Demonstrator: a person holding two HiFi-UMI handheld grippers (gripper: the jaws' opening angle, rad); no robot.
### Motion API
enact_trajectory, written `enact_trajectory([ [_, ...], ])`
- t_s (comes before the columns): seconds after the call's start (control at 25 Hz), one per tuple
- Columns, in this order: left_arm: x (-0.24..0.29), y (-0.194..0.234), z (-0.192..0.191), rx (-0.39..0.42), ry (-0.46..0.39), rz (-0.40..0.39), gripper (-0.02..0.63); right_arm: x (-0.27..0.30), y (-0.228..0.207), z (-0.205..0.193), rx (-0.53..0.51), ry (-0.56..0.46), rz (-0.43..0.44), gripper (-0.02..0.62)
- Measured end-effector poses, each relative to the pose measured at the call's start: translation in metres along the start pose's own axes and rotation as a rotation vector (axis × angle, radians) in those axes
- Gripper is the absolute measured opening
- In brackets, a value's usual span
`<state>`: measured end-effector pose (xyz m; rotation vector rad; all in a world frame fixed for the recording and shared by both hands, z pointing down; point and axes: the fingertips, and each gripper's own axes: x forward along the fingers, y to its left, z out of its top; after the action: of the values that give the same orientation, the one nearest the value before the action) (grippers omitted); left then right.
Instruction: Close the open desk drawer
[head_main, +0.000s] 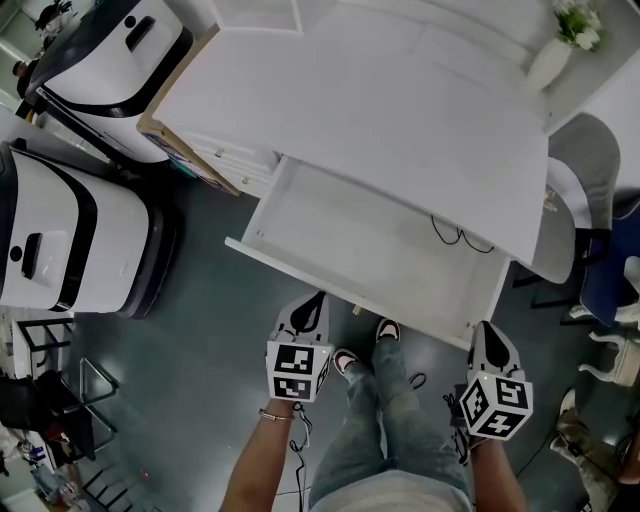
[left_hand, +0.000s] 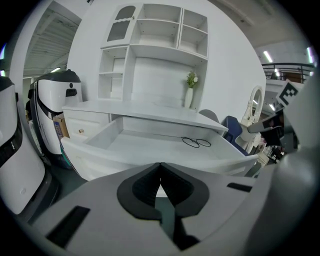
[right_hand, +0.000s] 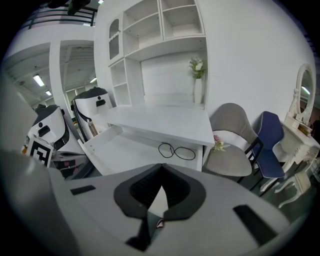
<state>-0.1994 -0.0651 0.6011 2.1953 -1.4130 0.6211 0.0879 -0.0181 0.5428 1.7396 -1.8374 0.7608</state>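
The white desk (head_main: 400, 110) has its wide drawer (head_main: 300, 215) pulled far out toward me, its front panel (head_main: 300, 272) nearest. A black cable loop (head_main: 455, 236) lies inside at the back right. My left gripper (head_main: 312, 298) is shut with nothing in it, its tips just short of the front panel. My right gripper (head_main: 484, 328) is also shut and bare, beside the drawer's right front corner. In the left gripper view the drawer (left_hand: 125, 155) fills the middle beyond the gripper (left_hand: 160, 165). In the right gripper view the drawer (right_hand: 125, 150) and cable (right_hand: 176, 150) lie ahead of the gripper (right_hand: 161, 166).
Two white machines (head_main: 70, 240) (head_main: 110, 50) stand on the floor to the left. A grey chair (head_main: 580, 190) and a blue chair (head_main: 612, 262) are at the right. A vase with flowers (head_main: 560, 45) sits on the desk. My feet (head_main: 385, 330) are below the drawer front.
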Motion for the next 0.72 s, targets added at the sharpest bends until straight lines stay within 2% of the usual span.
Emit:
enact_trajectory([
  [0.72,0.0104,-0.0045,0.0055,0.045,0.023,-0.035,0.018,-0.0002,-0.0096,0.0044,0.040,-0.008,-0.041,0.006],
])
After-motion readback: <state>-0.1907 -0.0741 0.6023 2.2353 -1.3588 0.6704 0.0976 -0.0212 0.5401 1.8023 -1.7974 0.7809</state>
